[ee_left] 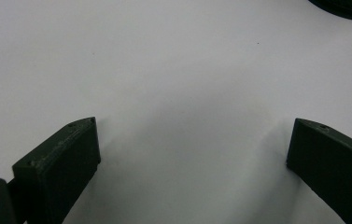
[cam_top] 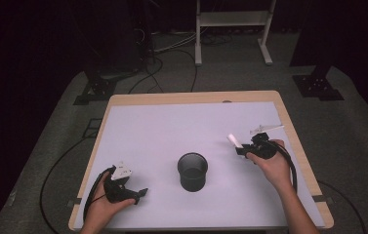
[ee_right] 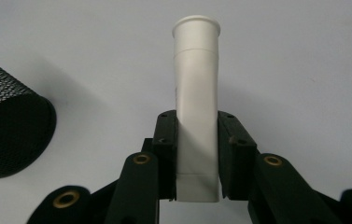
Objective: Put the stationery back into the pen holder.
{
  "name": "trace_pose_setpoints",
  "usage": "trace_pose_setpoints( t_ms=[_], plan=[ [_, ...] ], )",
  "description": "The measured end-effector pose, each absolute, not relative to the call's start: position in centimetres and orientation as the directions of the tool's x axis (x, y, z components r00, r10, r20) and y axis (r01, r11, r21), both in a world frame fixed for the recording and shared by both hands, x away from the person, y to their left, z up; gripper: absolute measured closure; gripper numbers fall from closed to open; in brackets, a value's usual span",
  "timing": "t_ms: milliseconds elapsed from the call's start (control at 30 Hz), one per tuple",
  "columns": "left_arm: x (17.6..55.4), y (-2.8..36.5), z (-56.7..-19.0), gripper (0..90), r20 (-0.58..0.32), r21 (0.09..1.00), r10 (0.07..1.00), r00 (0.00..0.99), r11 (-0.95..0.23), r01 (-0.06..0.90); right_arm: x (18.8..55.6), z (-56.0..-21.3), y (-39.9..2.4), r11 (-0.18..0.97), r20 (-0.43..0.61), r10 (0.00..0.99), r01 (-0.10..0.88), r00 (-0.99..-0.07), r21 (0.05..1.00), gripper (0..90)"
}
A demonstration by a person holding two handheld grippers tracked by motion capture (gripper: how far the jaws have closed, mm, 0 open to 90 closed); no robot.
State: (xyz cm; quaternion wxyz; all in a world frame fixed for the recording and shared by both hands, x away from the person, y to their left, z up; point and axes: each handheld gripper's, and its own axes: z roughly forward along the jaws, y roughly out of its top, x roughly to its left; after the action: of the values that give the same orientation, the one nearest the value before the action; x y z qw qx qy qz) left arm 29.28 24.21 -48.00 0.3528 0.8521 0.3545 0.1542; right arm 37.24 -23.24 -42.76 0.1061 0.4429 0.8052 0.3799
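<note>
I have the white tube point(ee_right: 196, 93) clamped between the jaws of my right gripper point(ee_right: 196, 154), pinched near its flat crimped end with the capped end sticking out well past the pads. In the high view the tube point(cam_top: 233, 140) hangs above the worktop point(cam_top: 172, 122) toward its right edge, pointing up and inward, with the black mesh cup point(cam_top: 192, 170) standing near the middle of the front half, between my two hands and well apart from the tube.

My worry is the grip itself. The pads sit on the soft, flattened part of the tube, so most of its length overhangs; if I swing my wrist quickly, I judge it could pivot between the pads or slide out. Squeezing harder may only buckle the body.

The next risk is the cup. It looks light and stands free on the smooth white sheet. If I bring the tube in low or at a slant, the cap could catch the rim point(cam_top: 192, 160) and tip or shove the cup toward the front edge. Letting go while the tube still leans across the rim could leave it propped there, or drop it beside the cup.

My left gripper point(cam_top: 133, 194) rests near the front left corner, jaws wide apart with nothing between them, only bare sheet in its own view. It is not steadying the cup, so any knock goes unchecked.
</note>
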Motion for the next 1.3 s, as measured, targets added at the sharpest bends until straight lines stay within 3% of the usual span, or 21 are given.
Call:
trace_pose_setpoints(
  t_ms=[1300],
  plan=[
    [29.3, 24.2, -48.0, 1.9, 0.009, 0.712, 0.714, 0.7, -0.496, 0.497, 33.7, -37.7, -20.8, 0.356, 0.167, 0.662, 0.503, -0.731, 0.788, 70.2]
  ],
)
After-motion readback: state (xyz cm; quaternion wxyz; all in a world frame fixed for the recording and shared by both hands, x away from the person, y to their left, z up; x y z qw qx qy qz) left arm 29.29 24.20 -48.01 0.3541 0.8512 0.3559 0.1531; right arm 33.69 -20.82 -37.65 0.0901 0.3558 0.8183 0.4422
